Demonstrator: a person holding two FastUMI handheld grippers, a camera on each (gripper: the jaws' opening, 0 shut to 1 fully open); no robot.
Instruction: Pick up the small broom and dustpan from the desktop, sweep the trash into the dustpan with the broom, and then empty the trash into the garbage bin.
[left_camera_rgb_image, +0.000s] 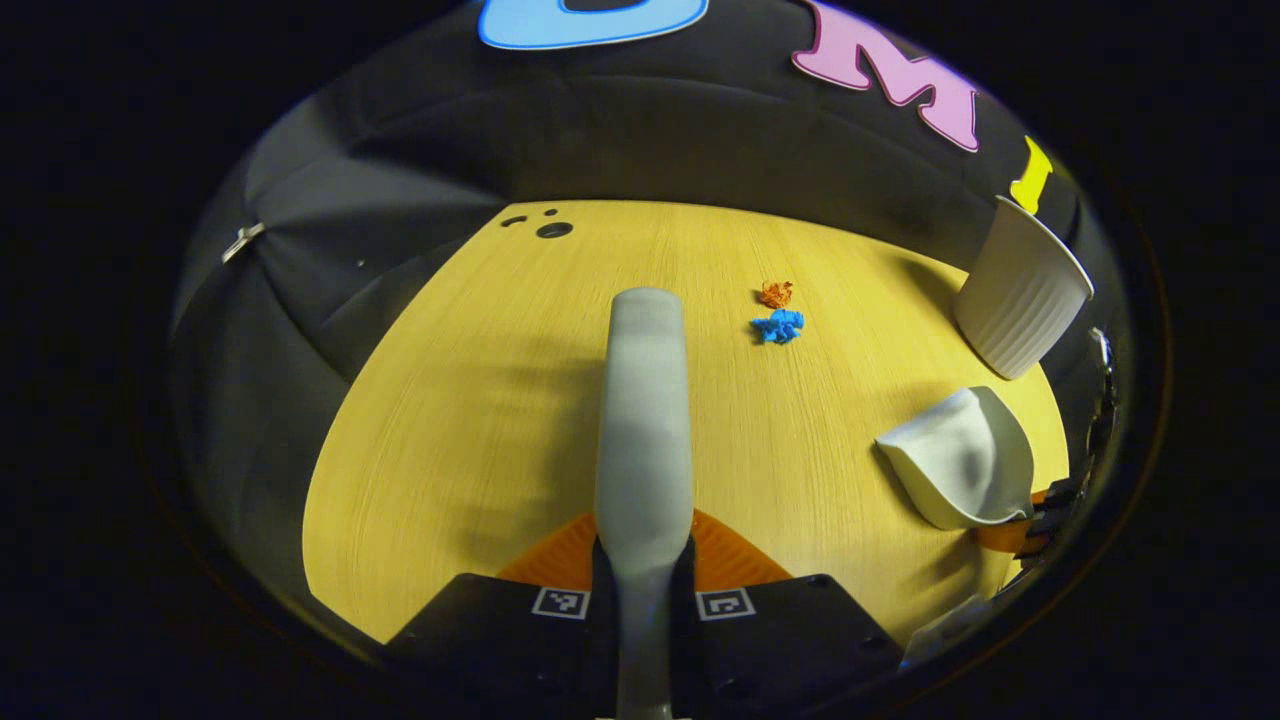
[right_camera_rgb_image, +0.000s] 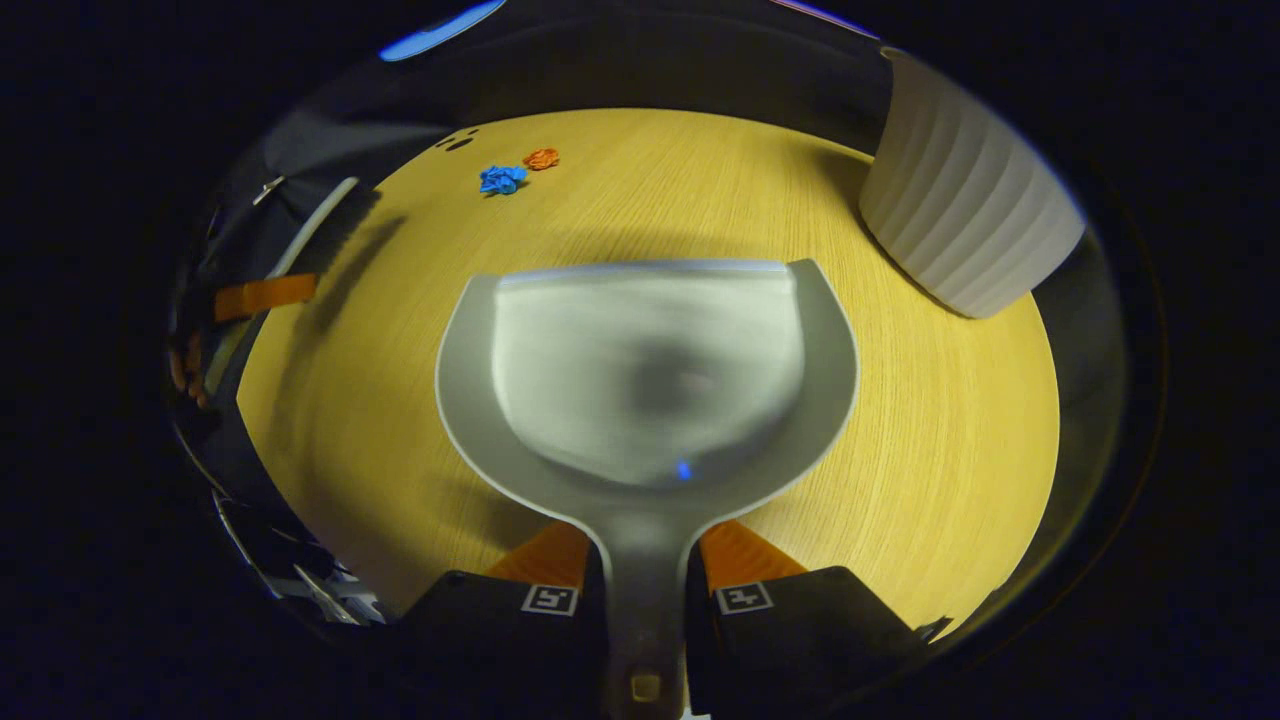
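Note:
In the left gripper view my left gripper (left_camera_rgb_image: 643, 560) is shut on the grey broom (left_camera_rgb_image: 644, 420), which points out over the yellow desktop (left_camera_rgb_image: 450, 420). Ahead and a little right lie a blue paper scrap (left_camera_rgb_image: 778, 326) and an orange scrap (left_camera_rgb_image: 776, 293). In the right gripper view my right gripper (right_camera_rgb_image: 645, 570) is shut on the handle of the grey dustpan (right_camera_rgb_image: 648, 370), held above the desk. The blue scrap (right_camera_rgb_image: 502, 179) and the orange scrap (right_camera_rgb_image: 541, 158) lie far ahead to its left. The dustpan (left_camera_rgb_image: 960, 458) also appears at the right of the left gripper view.
A white ribbed garbage bin (right_camera_rgb_image: 965, 215) stands at the desk's far right, tall beside the dustpan; it is also the white ribbed bin (left_camera_rgb_image: 1020, 290) in the left gripper view. Small dark holes (left_camera_rgb_image: 553, 229) mark the desktop's far left corner. Black cloth walls surround the desk.

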